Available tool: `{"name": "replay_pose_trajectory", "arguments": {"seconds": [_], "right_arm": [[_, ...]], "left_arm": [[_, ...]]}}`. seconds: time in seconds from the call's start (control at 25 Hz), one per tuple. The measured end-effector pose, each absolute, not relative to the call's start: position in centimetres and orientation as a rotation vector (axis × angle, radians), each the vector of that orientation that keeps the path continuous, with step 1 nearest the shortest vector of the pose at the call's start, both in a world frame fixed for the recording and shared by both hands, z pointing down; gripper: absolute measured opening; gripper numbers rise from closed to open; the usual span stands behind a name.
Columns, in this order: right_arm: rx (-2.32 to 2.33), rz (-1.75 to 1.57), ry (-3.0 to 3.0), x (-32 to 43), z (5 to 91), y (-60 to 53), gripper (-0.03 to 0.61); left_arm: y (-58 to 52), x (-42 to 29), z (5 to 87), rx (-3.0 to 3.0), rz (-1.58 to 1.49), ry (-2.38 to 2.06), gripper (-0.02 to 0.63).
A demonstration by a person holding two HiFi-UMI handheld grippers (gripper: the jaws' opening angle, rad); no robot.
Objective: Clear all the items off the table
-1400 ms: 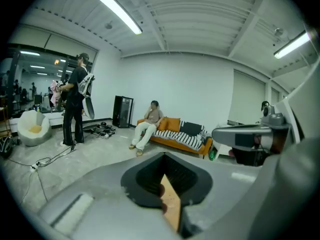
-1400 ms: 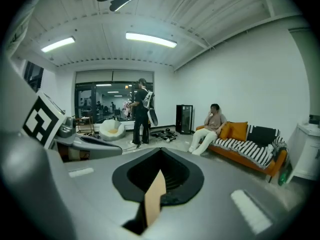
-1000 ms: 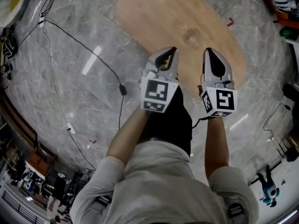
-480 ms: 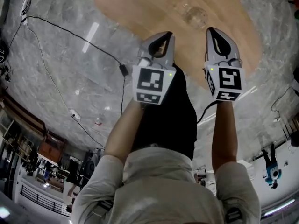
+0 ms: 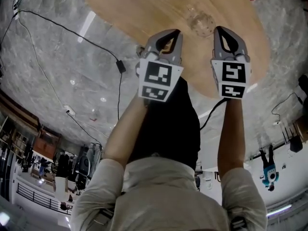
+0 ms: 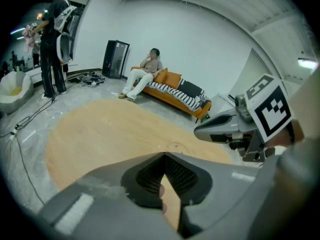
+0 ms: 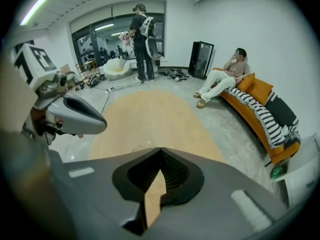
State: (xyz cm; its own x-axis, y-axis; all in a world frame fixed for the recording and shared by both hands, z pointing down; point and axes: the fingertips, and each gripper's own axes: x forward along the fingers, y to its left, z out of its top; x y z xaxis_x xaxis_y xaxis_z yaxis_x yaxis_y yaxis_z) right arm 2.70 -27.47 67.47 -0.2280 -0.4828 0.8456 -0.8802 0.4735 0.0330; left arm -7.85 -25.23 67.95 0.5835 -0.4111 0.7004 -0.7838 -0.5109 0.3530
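Observation:
A clear drinking glass [image 5: 200,23] stands on the oval wooden table [image 5: 144,8], near its close edge. In the head view my left gripper [image 5: 174,32] is just left of the glass and my right gripper [image 5: 219,29] just right of it, both over the table edge. Each one's jaws meet at the tips with nothing between them. From the left gripper [image 6: 164,154], the glass [image 6: 175,146] shows faintly just past the tips, and the right gripper's fingers [image 6: 225,129] hang to the right. The right gripper view shows its own shut jaws [image 7: 160,149] over bare table [image 7: 150,119].
Black cables [image 5: 72,32] and a plug [image 5: 121,67] lie on the marble floor left of the table. Beyond the table are an orange sofa [image 6: 185,96] with a seated person [image 6: 142,74], a black cabinet [image 6: 115,59], a standing person [image 6: 52,44] and a white beanbag [image 6: 12,86].
Both grippers have moved forward over the table edge, so the glass now sits between their tips rather than ahead of them. Their jaws stayed shut.

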Motion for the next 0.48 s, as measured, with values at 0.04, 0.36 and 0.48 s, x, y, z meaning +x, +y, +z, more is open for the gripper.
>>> {"name": "replay_pose_trajectory", "arguments": {"seconds": [0.04, 0.36, 0.48], "right_arm": [[1.123, 0.584, -1.857, 2.9, 68.0, -27.8, 0.008], [0.894, 0.597, -1.802, 2.4, 72.1, -28.6, 0.074], [0.838, 0.591, -1.771, 2.5, 73.5, -28.3, 0.103]], "left_arm": [[-25.5, -7.9, 68.3, 2.14, 0.726, -0.942, 0.02], [-26.8, -7.5, 70.4, 2.107, 0.747, -0.916, 0.02], [-26.7, -7.3, 71.1, 2.087, 0.752, -0.909, 0.02]]}}
